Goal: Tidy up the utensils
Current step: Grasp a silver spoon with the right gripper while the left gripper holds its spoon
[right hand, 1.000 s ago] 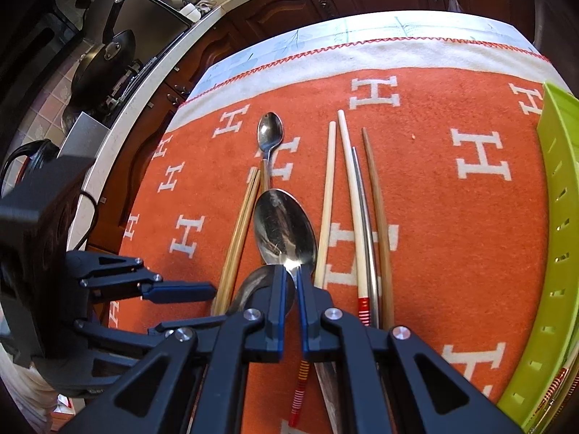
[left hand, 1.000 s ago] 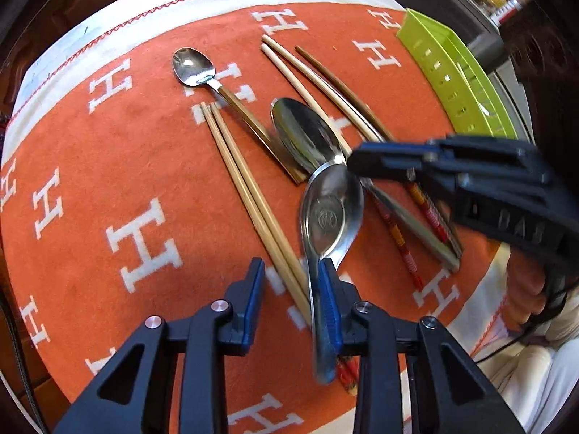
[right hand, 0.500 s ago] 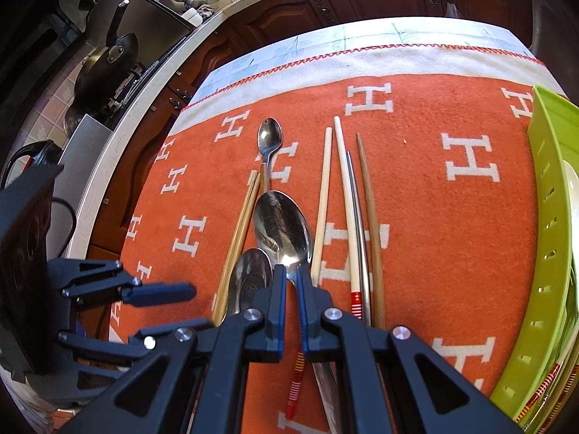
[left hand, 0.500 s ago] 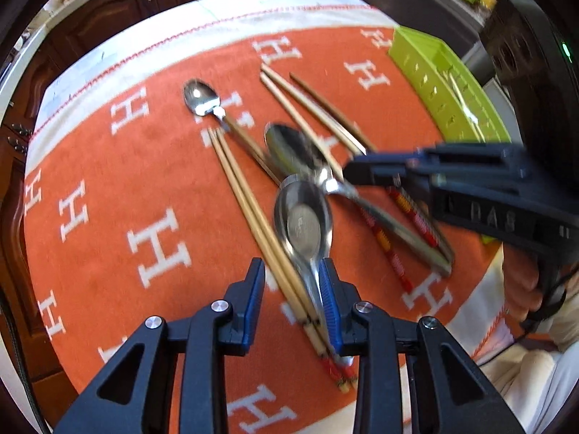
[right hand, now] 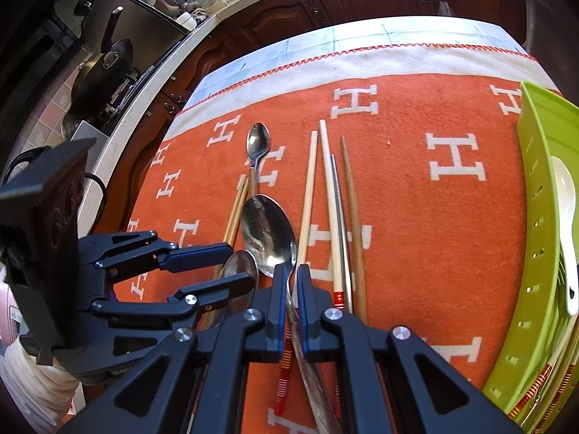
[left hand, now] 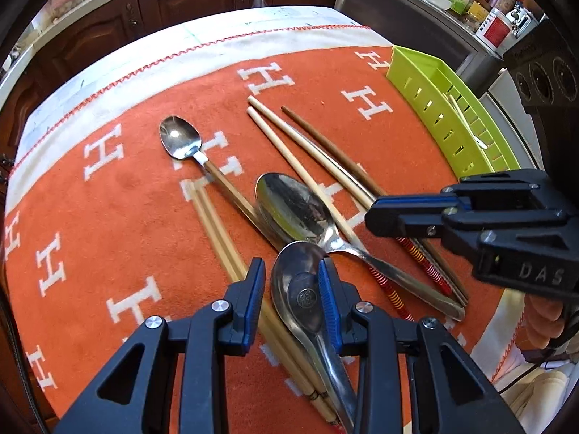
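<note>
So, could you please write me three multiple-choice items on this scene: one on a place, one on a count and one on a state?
1. Where is the white spoon? A on the floor; B in the tray; C in a cup.
2. How many metal spoons are in view? A one; B five; C three.
3. How is the right tool? A shut on the big spoon; B wide open; C shut on a chopstick.
Answers: 1 B, it lies inside the green walls. 2 C, there is a small spoon, the big spoon and a stamped spoon. 3 A, its fingers pinch that spoon's handle.
</note>
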The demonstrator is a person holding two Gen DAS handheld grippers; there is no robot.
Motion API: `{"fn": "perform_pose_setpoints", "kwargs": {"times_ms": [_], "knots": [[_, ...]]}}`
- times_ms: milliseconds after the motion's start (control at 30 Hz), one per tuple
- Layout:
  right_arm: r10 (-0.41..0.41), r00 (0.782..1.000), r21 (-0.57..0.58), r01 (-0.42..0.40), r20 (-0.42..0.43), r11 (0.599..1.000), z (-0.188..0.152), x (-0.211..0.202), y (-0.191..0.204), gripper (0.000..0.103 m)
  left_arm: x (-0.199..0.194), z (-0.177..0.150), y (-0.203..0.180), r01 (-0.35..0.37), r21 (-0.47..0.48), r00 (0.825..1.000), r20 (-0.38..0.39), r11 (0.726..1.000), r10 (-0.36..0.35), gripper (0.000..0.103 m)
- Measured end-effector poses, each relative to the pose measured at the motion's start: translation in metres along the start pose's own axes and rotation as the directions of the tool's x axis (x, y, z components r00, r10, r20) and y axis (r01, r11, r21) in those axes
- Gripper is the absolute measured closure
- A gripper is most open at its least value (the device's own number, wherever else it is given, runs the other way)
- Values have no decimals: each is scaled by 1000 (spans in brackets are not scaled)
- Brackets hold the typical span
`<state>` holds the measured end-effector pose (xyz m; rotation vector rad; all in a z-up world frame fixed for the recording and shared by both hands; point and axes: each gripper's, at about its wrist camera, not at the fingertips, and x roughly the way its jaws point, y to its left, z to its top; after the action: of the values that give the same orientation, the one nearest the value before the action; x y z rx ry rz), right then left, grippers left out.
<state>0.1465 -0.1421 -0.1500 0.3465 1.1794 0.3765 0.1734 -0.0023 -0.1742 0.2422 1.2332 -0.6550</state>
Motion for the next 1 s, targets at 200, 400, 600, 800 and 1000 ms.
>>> {"fn": "perform_pose_setpoints", "kwargs": {"times_ms": [200,400,600,800,1000], "knots": [[0,1000,2,0,-12,1000,1,5,1,97,1,-12,7,28,-12,999,41,1000,-27,74],[2,1000,3,-2,-17,1000,2,11,5,97,0,-20,-2,12,-28,996,92,1000,-9,75],[-9,1000,1,9,-18,1000,9,16,4,95,0,-28,-3,70,-109,989,138,992,-55,98],[-32,999,-45,31,-5,998,20,21,9,86,-12,-47,9,148,-214,974,199,966,-106,102],[-64,998,-134,62,-9,989,30,33,22,80,-22,-71,24,212,-308,960,244,927,-138,102]]}}
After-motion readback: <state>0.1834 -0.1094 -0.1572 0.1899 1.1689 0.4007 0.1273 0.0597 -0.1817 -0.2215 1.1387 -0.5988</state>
